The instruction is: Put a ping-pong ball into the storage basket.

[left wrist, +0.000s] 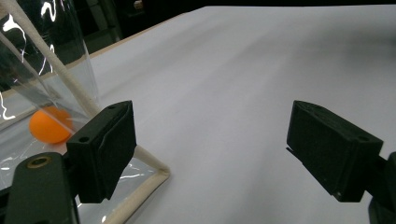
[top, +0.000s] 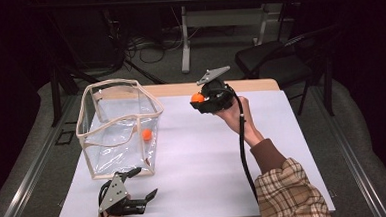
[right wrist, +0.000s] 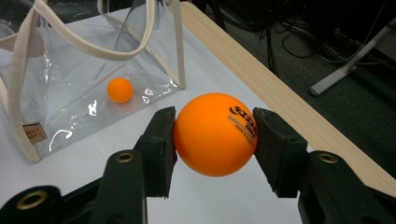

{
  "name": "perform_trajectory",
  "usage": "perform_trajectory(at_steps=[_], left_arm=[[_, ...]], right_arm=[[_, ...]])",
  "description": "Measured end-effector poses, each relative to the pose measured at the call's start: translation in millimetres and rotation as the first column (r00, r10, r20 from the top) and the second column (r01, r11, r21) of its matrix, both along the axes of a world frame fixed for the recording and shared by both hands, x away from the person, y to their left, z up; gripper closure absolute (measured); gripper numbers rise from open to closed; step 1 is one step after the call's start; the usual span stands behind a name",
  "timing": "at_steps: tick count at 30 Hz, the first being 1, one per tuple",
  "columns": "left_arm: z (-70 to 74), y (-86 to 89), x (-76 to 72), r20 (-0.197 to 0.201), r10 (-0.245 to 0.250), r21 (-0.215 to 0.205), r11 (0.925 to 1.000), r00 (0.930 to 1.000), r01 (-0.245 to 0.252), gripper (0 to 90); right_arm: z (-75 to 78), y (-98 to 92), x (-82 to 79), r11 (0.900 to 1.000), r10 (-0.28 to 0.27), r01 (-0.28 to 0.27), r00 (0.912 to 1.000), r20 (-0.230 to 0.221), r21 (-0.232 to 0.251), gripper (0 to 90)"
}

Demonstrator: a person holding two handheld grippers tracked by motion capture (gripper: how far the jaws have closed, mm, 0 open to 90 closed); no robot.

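Black jaws of the right gripper (right wrist: 215, 140) are pressing on both sides of an orange ball (right wrist: 215, 134), holding it above the white table cover (top: 208, 152), to the right of the clear bag (top: 119, 127) and well apart from it. Nothing is standing between that ball and the bag. Smooth and matte, the ball is carrying dark printed lettering on one side, too small to read. Inside the bag, a second orange ball (top: 147, 134) is lying on the bottom; cream webbing is edging the bag and its handles are drooping, and a small brown tag (right wrist: 34, 134) on its wall is bearing a mark that cannot be made out. Just in front of the bag's near corner, the left gripper (top: 140, 184) is hovering with its jaws wide apart and nothing between them. Beyond the bag and the table's wooden edge, a dark chair (top: 278, 59) and floor cables (top: 147, 46) are showing.
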State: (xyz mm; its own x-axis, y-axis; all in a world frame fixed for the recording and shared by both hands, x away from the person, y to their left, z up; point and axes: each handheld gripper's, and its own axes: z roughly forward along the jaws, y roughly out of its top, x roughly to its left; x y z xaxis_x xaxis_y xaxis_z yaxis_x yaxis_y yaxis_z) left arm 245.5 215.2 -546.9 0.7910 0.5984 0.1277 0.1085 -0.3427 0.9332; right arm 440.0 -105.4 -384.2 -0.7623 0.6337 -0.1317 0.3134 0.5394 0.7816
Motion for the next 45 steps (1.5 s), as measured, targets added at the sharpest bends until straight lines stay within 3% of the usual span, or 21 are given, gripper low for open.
perform_trajectory(at_steps=[45], left_arm=[[-0.3, 0.0, 0.0, -0.001, -0.003, -0.003, 1.0000, 1.0000, 0.003, 15.8]], right_arm=[[17.0, 54.0, 7.0, 0.998, 0.066, -0.067, 0.9972, 0.033, 0.013, 50.8]])
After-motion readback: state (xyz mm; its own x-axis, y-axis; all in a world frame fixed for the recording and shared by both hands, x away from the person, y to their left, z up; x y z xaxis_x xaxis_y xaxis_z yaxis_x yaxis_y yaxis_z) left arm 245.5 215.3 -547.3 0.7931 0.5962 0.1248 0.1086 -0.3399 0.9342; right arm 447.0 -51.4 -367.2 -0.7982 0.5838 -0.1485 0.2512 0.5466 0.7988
